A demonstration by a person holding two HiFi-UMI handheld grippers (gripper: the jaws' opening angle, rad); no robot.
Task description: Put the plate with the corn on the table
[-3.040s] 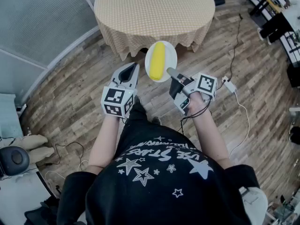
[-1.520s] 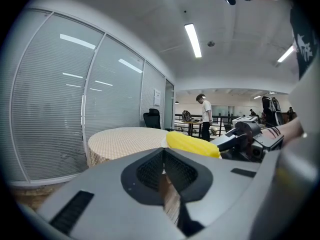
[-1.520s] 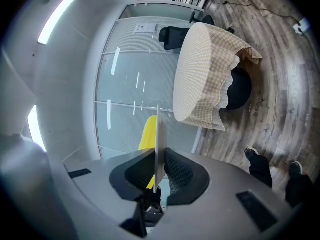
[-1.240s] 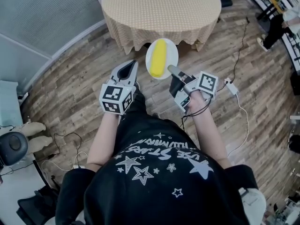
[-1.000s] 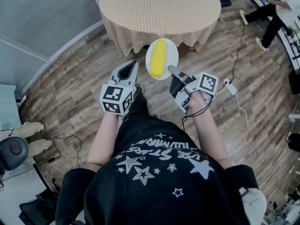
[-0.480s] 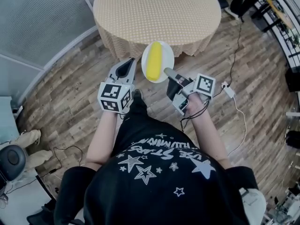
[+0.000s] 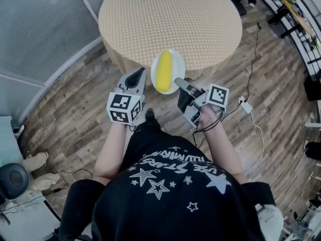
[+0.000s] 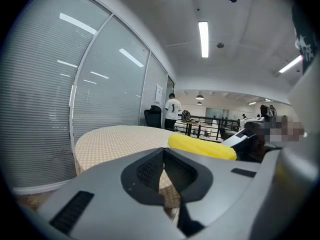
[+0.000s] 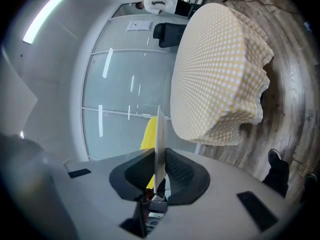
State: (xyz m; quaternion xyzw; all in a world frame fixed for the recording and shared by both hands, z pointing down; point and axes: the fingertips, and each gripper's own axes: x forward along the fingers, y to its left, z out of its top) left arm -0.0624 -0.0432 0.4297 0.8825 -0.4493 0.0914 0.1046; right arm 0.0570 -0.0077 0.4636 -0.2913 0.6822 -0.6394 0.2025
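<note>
At the bottom of the head view, a person (image 7: 170, 185) in a black shirt printed with stars is standing on a wooden floor (image 7: 75, 109) and is holding a gripper in each hand. The left gripper (image 7: 137, 76) is pointing forward with its jaws pressed together and nothing between them. Just to its right, the right gripper (image 7: 178, 81) is clamping the near rim of a white plate (image 7: 175, 64), with its jaws squeezing the thin edge from both sides. A yellow corn cob (image 7: 163, 70) is lying lengthwise on the plate. The plate is being held in the air, carried only by the right gripper, just at the near edge of a round table (image 7: 170, 14). From these views I cannot tell whether it is already over the tabletop. A beige checked cloth (image 7: 125, 54) is covering the table and draping down its side. On the floor to the right, a white cable (image 7: 246, 106) with a plug block is trailing away. Farther left, a glass wall (image 7: 35, 29) with blinds is curving past the table.
</note>
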